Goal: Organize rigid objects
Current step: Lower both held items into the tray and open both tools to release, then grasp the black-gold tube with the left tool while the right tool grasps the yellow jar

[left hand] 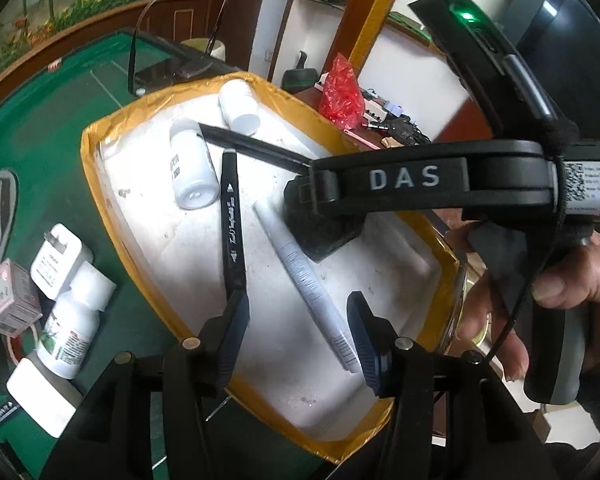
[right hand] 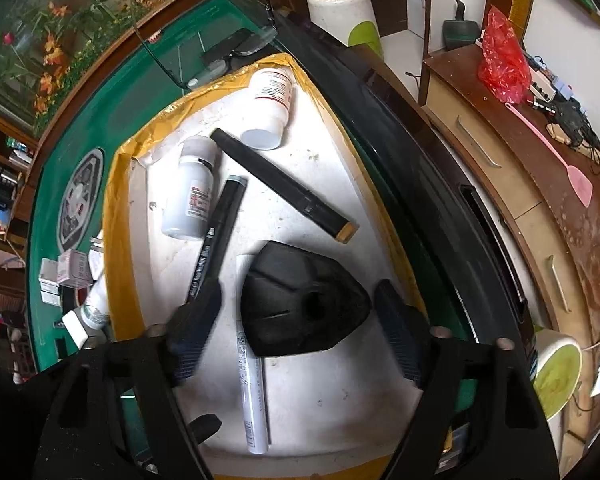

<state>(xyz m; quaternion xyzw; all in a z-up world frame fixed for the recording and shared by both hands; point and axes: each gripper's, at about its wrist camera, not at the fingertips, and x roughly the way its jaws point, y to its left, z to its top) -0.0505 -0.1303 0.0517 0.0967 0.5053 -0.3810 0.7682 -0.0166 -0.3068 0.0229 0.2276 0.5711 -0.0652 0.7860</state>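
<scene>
A white foam tray with a yellow taped rim [left hand: 100, 184] [right hand: 116, 208] sits on the green table. In it lie two white bottles [left hand: 190, 168] [left hand: 240, 106], a black marker [left hand: 232, 232], a black pen [right hand: 284, 184], a white marker [left hand: 312, 284] [right hand: 254, 400] and a black angular block [right hand: 304, 304]. My left gripper [left hand: 296, 344] is open and empty over the near end of the tray. My right gripper [right hand: 296, 332] is open, its fingers on either side of the black block without gripping it; it shows in the left wrist view over the block [left hand: 324, 232].
Left of the tray on the table lie a white charger [left hand: 60, 260], a white bottle with a green label [left hand: 72, 332], a small pink box [left hand: 10, 300] and tape rolls. Glasses [right hand: 236, 52] lie beyond the tray. A wooden cabinet [right hand: 540, 216] stands right.
</scene>
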